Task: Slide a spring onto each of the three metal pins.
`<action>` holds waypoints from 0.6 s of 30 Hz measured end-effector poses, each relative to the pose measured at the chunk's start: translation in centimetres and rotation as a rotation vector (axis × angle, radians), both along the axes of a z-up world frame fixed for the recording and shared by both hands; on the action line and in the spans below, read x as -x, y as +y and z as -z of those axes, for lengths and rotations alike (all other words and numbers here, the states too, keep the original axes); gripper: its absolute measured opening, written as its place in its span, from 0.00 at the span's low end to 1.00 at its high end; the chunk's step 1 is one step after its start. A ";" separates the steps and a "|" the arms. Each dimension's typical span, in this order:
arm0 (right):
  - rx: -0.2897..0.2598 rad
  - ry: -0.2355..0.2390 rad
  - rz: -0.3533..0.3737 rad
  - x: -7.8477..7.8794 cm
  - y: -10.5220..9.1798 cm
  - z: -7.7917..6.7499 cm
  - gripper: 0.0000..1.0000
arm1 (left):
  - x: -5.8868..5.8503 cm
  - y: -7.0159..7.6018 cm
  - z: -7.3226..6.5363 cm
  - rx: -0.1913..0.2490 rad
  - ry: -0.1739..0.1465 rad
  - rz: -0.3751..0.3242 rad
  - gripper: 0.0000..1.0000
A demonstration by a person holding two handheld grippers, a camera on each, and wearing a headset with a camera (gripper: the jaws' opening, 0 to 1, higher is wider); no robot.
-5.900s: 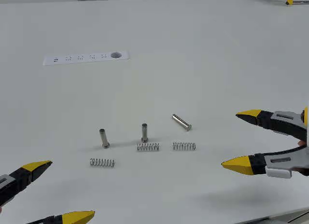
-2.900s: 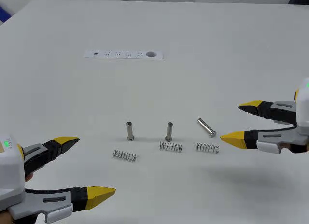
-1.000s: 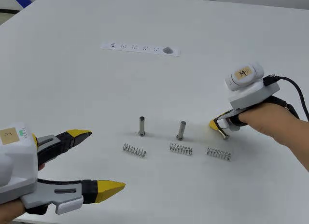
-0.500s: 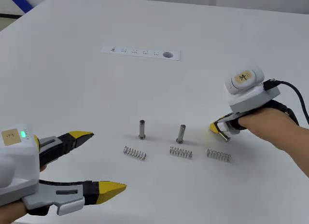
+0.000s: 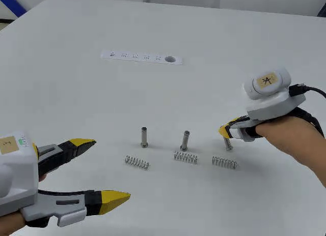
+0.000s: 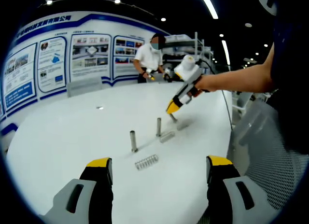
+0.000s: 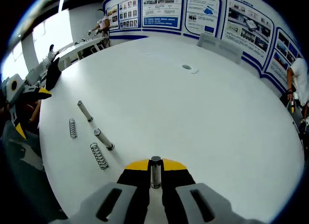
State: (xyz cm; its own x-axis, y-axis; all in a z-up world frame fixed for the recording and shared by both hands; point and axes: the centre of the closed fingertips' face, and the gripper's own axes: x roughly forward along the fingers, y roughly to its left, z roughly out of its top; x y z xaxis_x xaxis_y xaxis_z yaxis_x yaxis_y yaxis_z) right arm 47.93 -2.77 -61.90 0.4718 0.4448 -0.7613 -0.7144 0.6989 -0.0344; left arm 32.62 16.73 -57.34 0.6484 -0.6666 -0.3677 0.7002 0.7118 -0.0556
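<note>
Two metal pins stand upright on the white table (image 5: 214, 83): one on the left (image 5: 144, 137) and one in the middle (image 5: 185, 140). My right gripper (image 5: 226, 130) is shut on the third pin (image 5: 227, 143), held nearly upright with its lower end at the table. In the right gripper view this third pin (image 7: 155, 172) sits between the shut jaws of my right gripper (image 7: 154, 167). Three springs lie in a row in front of the pins: left (image 5: 137, 162), middle (image 5: 185, 156), right (image 5: 224, 163). My left gripper (image 5: 101, 170) hovers open at the near left, holding nothing.
A white power strip (image 5: 141, 57) lies farther back on the table. In the left gripper view a person (image 6: 150, 57) stands at another bench behind. The table's near edge lies just below my left gripper.
My right gripper came in from the right, shut on the pin that lay on its side and tipped it up toward standing. My left gripper stayed open at the near left.
</note>
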 end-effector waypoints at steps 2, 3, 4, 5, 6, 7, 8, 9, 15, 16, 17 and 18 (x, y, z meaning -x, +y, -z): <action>-0.013 -0.006 0.005 0.3 -0.1 -0.2 0.09 | 0.0 0.0 0.0 0.000 0.001 0.001 0.81; -0.015 -0.008 0.007 0.4 -0.1 -0.2 0.09 | 0.0 0.0 0.0 -0.001 0.000 0.002 0.81; -0.019 -0.012 0.012 0.6 -0.2 -0.3 0.09 | 0.0 0.0 0.0 0.000 -0.001 0.003 0.81; -0.023 -0.013 0.014 0.7 -0.3 -0.3 0.09 | 0.0 -0.1 -0.1 0.001 -0.002 0.004 0.81; -0.026 -0.016 0.016 0.9 -0.4 -0.4 0.09 | 0.0 -0.1 -0.1 0.001 -0.003 0.004 0.81; -0.027 -0.020 0.018 1.1 -0.5 -0.4 0.09 | 0.0 -0.1 -0.1 0.000 -0.004 0.005 0.81; -0.030 -0.024 0.020 1.3 -0.6 -0.5 0.09 | 0.0 -0.1 -0.2 0.000 -0.006 0.005 0.81; -0.032 -0.024 0.022 1.4 -0.7 -0.5 0.09 | 0.0 -0.1 -0.2 0.001 -0.006 0.006 0.81; -0.044 -0.028 0.035 2.0 -1.2 -0.4 0.09 | 0.0 -0.2 -0.2 -0.001 -0.004 0.010 0.81; -0.045 -0.027 0.038 2.1 -1.3 -0.4 0.09 | 0.0 -0.2 -0.1 -0.001 -0.004 0.011 0.81; -0.046 -0.027 0.040 2.1 -1.3 -0.4 0.09 | 0.0 -0.3 -0.1 -0.001 -0.004 0.012 0.81; -0.045 -0.026 0.040 2.1 -1.3 -0.4 0.09 | 0.0 -0.3 -0.1 -0.002 -0.004 0.014 0.81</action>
